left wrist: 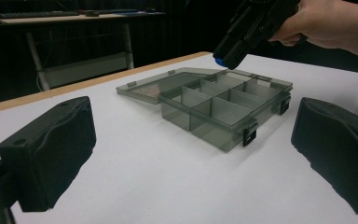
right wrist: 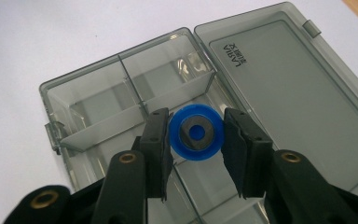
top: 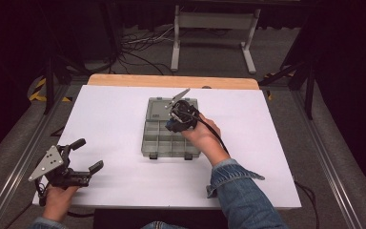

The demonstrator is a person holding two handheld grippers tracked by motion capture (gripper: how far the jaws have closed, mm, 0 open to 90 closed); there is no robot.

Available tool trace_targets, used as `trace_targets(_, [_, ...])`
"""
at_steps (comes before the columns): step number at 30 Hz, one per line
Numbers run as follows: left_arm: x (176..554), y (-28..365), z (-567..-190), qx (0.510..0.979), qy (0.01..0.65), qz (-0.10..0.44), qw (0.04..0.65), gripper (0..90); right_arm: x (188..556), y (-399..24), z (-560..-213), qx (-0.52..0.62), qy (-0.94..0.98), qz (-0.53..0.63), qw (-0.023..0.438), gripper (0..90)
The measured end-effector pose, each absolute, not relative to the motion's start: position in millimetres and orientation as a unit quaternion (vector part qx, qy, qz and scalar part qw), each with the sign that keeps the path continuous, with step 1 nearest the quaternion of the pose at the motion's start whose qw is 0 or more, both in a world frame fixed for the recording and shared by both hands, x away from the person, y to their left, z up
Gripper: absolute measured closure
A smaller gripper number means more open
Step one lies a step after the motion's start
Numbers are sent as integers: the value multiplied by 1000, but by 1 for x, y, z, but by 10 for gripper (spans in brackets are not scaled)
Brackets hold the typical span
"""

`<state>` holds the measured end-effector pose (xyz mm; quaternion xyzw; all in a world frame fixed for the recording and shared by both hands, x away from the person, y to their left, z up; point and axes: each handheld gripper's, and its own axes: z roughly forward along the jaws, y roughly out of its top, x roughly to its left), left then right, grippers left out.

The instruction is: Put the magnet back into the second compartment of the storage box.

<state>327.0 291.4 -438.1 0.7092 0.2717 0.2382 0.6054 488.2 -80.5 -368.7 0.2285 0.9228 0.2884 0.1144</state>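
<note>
A smoky clear plastic organizer box (top: 158,143) lies open at mid-table, its lid (right wrist: 289,98) folded flat on the far side. My right gripper (right wrist: 196,151) hovers over the box's far compartments, pointing down, shut on a blue round ring with a dark centre (right wrist: 196,133). From the left gripper view, that right gripper (left wrist: 242,35) hangs above the box (left wrist: 214,112) with the blue ring (left wrist: 220,61) at its tip. My left gripper (top: 88,155) rests near the table's front left corner, jaws wide open with nothing between them, aimed toward the box.
The white tabletop (top: 114,114) has a wooden strip (top: 171,81) along its far edge. The box's dividers (right wrist: 135,105) form several compartments, and those I can see hold nothing. A white frame stand (top: 214,28) and cables lie on the floor beyond.
</note>
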Motion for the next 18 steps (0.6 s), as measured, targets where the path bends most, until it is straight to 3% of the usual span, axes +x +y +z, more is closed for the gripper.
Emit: trace_targets(18, [327,292,-438,709,271,238,605,6,500,-68,-392,231,928,271,104,625])
